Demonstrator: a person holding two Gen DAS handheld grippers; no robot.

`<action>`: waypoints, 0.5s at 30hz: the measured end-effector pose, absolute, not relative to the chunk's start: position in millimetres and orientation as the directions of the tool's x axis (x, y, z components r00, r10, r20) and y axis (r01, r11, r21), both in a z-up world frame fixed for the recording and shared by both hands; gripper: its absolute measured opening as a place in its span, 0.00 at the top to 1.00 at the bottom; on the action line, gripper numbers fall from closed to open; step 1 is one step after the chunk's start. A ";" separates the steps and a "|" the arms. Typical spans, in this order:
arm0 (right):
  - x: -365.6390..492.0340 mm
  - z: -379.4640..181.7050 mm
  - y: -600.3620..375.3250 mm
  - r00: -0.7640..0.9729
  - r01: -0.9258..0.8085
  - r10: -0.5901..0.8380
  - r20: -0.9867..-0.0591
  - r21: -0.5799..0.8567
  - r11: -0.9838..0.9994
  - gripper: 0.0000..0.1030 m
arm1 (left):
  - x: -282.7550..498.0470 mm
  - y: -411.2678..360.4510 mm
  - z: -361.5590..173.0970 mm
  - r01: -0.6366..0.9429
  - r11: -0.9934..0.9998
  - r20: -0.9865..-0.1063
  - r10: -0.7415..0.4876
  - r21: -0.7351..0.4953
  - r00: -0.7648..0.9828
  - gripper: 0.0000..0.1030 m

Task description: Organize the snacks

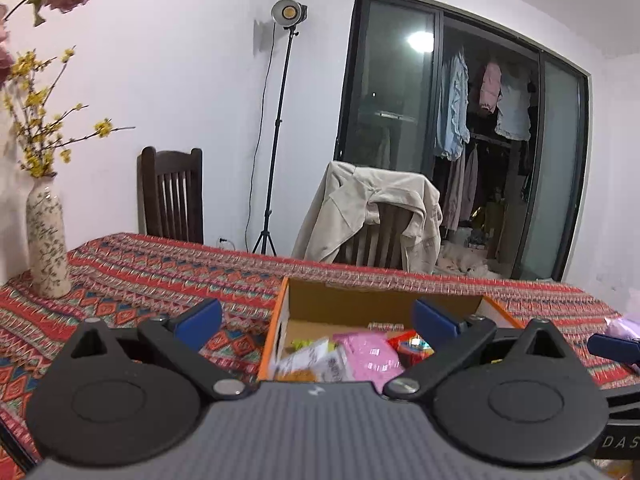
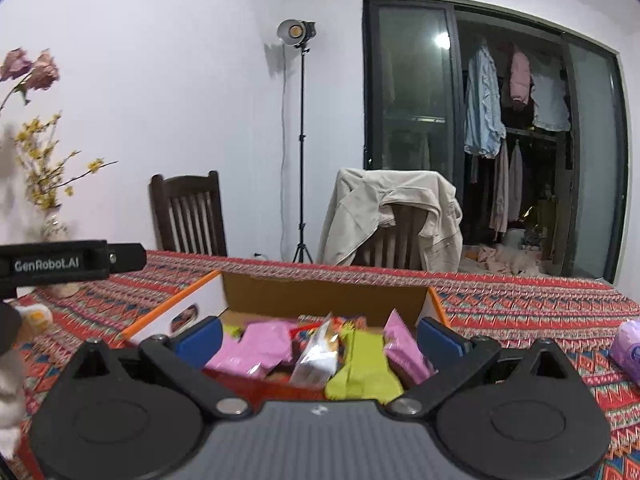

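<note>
Orange-edged cardboard is what holds the snacks: an open cardboard box with an orange rim (image 2: 436, 300) is set on the table covered with a red patterned cloth (image 2: 520, 304), nearer its front edge than its far one. Loose packets are heaped inside it, among them a pink foil packet (image 2: 260, 346), a silver foil pouch (image 2: 318, 354) and a lime-green wrapper (image 2: 362, 368).

Both tools are held just in front of the box. The right gripper (image 2: 318, 338) is seen with its blue-padded fingers spread wide and nothing between them; the left gripper (image 1: 316, 318) is likewise parted and empty, hovering over the box's left wall.

Several risks are judged likely. Because the packets overlap and are slippery, two may be pinched at once, or a pouch may be squeezed out sideways as the fingers close. A low approach could catch the light box's wall and push it across the cloth, which may ruck. The two grippers are near each other and could collide over the box. A tall patterned ceramic vase of yellow flowers (image 1: 46, 244) near the left edge could be knocked by a wide swing, and a lilac packet (image 2: 628, 350) by the right edge might be overlooked.
</note>
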State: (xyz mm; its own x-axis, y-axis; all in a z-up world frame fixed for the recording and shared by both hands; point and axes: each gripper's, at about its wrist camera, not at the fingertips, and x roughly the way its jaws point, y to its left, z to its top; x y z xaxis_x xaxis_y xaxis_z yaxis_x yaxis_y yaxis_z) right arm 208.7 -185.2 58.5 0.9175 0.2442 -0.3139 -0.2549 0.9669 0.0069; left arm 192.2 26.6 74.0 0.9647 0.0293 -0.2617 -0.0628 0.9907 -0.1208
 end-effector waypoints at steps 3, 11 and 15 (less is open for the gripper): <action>191.4 50.8 -182.8 0.905 -0.273 0.258 -0.339 0.002 0.962 0.00 | 175.1 33.2 66.0 -0.064 0.991 -0.286 0.028 -0.117 0.958 0.00; 154.9 18.8 -174.0 0.855 -0.311 0.274 -0.441 -0.011 0.950 0.00 | 134.3 52.6 34.5 -0.092 0.990 -0.367 0.047 -0.105 0.929 0.00; 143.2 2.8 -165.4 0.819 -0.340 0.285 -0.498 -0.020 0.940 0.00 | 116.1 61.2 19.9 -0.107 0.989 -0.396 0.059 -0.100 0.916 0.00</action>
State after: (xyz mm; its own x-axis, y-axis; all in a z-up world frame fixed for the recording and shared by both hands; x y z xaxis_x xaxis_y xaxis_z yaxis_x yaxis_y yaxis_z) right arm 143.2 -165.4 2.8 0.8186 0.2855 -0.4983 -0.3401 0.9402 -0.0201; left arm 116.1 61.2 19.9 0.9165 0.0593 -0.3957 -0.1072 0.9892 -0.1002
